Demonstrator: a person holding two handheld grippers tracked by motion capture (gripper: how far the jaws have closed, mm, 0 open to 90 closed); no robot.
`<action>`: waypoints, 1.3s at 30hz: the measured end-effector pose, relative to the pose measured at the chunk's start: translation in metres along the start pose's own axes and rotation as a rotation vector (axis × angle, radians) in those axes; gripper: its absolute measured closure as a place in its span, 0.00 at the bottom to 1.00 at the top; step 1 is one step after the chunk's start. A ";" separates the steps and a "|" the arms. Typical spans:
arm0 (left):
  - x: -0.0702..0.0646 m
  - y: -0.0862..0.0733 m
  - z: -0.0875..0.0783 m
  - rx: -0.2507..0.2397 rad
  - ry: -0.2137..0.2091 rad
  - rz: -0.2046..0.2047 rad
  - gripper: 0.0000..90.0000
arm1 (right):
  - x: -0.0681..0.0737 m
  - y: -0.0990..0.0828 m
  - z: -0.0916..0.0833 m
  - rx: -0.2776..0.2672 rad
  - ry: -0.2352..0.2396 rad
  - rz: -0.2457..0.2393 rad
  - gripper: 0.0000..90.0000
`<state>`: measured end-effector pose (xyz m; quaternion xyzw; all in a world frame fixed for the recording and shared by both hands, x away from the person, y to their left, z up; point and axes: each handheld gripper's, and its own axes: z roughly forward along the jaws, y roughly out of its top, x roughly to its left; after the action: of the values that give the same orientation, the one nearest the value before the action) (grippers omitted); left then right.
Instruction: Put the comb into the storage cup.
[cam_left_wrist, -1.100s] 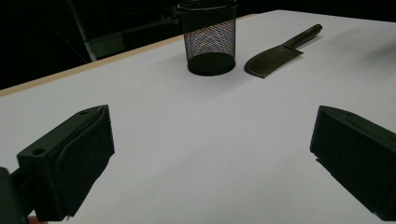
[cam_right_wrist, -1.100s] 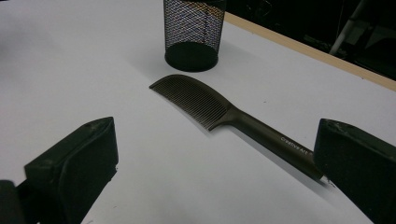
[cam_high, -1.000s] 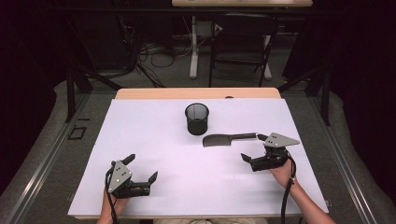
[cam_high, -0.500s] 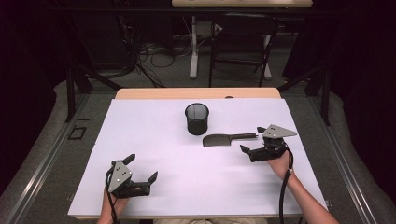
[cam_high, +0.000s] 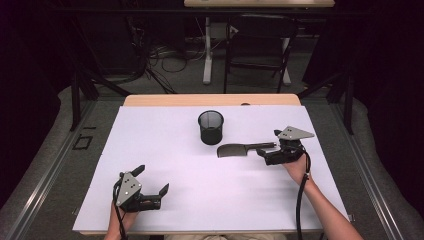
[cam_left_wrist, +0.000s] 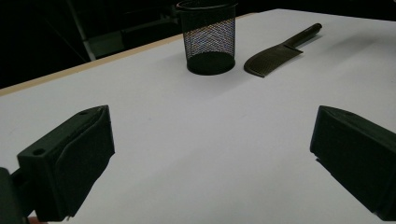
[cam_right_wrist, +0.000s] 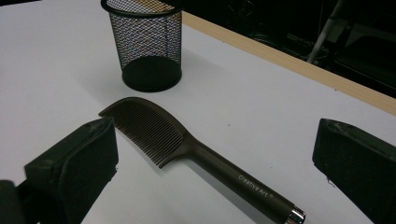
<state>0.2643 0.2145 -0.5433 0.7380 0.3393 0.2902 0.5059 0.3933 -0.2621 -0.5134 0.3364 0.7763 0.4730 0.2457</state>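
Flat on the white counter (cam_high: 165, 150) lies a dark comb (cam_right_wrist: 187, 144), its handle lying between the wide-open jaws of the right gripper (cam_right_wrist: 215, 163), touching neither. Just beyond the comb's teeth stands a black mesh cup (cam_right_wrist: 144, 44) (upright). Well apart, the left gripper (cam_left_wrist: 210, 158) rests with jaws spread, holding nothing.

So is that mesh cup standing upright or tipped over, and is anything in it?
Upright and empty. The mesh cup stands on its solid base with its rim up, nothing inside. The comb lies flat on the table beside it.
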 end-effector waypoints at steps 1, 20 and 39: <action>0.000 0.000 0.000 0.000 0.000 -0.001 0.00 | -0.002 0.000 0.001 -0.003 -0.004 0.002 0.00; 0.000 0.000 0.000 -0.001 0.001 -0.001 0.00 | -0.024 0.001 0.017 0.034 -0.033 0.056 0.00; 0.000 0.001 0.000 -0.003 0.000 0.006 0.00 | -0.041 -0.004 0.030 0.109 -0.114 0.096 0.67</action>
<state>0.2648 0.2139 -0.5426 0.7383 0.3369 0.2920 0.5061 0.4400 -0.2768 -0.5276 0.4124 0.7686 0.4215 0.2477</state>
